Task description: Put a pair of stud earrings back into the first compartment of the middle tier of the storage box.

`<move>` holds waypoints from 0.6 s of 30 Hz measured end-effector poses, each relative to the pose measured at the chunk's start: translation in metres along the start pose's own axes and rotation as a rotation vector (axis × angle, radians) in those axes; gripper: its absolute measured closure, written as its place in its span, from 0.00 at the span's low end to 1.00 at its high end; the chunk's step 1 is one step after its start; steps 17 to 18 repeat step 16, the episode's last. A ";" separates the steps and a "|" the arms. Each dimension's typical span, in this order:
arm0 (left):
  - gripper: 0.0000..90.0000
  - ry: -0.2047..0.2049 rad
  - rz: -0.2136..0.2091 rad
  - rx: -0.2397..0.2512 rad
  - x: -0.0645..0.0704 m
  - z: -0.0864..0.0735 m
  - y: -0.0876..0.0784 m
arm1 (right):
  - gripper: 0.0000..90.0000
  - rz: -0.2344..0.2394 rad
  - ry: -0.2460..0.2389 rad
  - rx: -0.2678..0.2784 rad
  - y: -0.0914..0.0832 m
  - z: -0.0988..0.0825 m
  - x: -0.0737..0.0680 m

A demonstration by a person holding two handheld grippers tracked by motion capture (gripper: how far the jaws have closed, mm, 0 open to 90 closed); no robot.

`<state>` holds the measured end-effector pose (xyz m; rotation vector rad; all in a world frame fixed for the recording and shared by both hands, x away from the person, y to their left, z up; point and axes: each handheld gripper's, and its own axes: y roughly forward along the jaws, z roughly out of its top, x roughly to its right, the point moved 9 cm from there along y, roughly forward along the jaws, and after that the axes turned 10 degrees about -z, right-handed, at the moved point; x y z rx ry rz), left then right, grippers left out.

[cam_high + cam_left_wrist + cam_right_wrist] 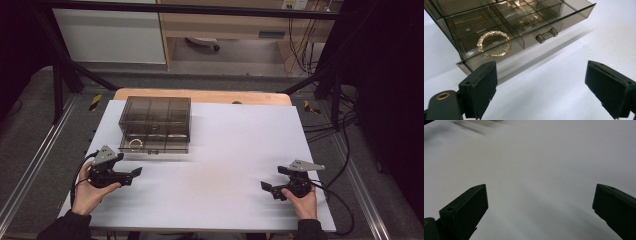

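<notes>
Bracelet [493, 43] lies in the drawer [529, 27]; left gripper [131, 173] fingers [480, 87] level, wide apart, empty.

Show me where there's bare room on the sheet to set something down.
Free: the white sheet right of the smoky drawer box, and between the left claw and right claw. Crowded: the left strip in front of the box's open drawer.

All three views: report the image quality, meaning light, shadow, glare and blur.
High view: dim surroundings, evenly lit white table sheet, slightly soft. Left gripper view: sharp on the gold beaded ring in the smoky transparent plastic drawer box, which shows pale reflections and casts a soft shadow. Right gripper view: a smeared dark streak at the top, faint shadow gradients across the sheet.
</notes>
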<state>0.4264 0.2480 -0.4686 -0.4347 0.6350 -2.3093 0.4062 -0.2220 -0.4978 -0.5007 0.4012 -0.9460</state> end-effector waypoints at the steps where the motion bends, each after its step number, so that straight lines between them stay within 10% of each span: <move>1: 0.12 0.000 -0.001 -0.001 0.000 -0.002 0.000 | 0.01 -0.001 0.006 0.001 0.000 0.000 0.000; 18: 0.11 0.001 -0.020 -0.045 -0.003 -0.030 0.013 | 0.01 0.002 0.001 -0.006 0.001 -0.001 -0.001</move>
